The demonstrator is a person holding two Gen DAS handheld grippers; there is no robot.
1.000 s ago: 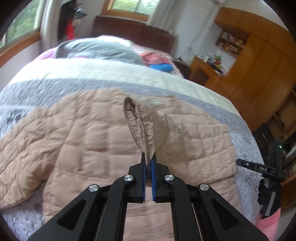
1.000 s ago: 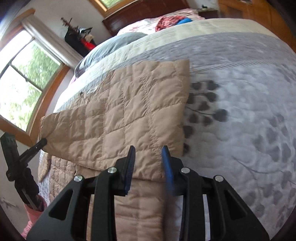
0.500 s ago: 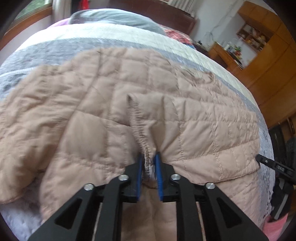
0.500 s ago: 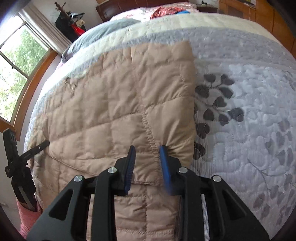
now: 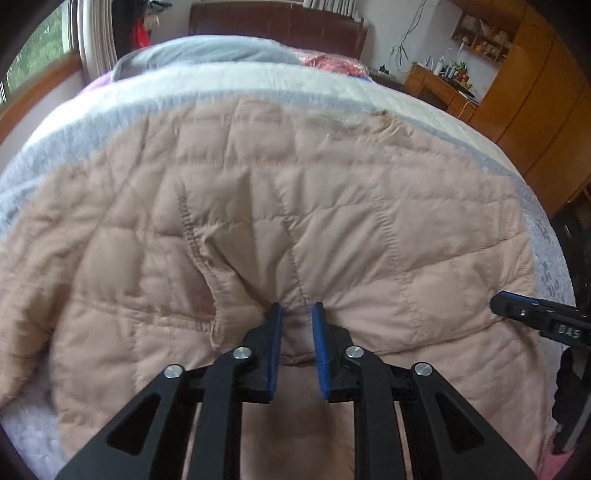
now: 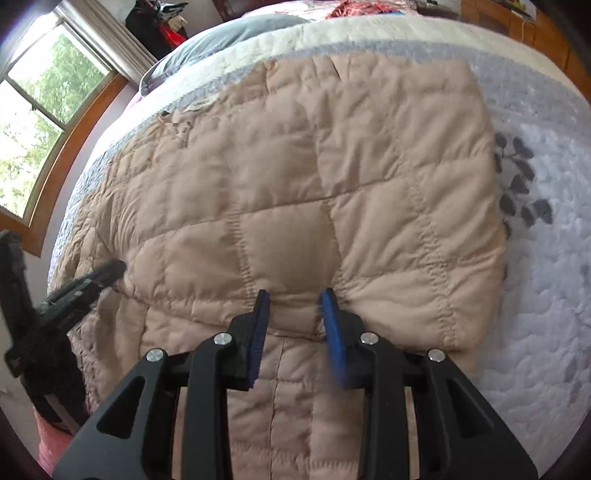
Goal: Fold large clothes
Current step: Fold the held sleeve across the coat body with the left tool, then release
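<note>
A beige quilted puffer jacket [image 5: 295, 206] lies folded over on the bed, also filling the right wrist view [image 6: 332, 192]. My left gripper [image 5: 297, 308] is open, its blue pads either side of the folded layer's near edge, with a sleeve cuff [image 5: 207, 266] just to the left. My right gripper [image 6: 295, 295] is open at the same folded edge, further right, and shows in the left wrist view [image 5: 535, 317]. The left gripper shows at the left of the right wrist view [image 6: 107, 271].
The bed has a grey and cream quilt [image 6: 546, 258] with a dark leaf print [image 6: 517, 184]. A grey pillow [image 5: 207, 51] and a dark headboard [image 5: 277, 22] lie beyond. Wooden cabinets [image 5: 535, 110] stand to the right, a window [image 6: 40, 122] to the left.
Both grippers lowered the folded jacket layer onto the bed. The left gripper, shut on the sleeve cuff a second ago, has opened. The right jaws have widened.
</note>
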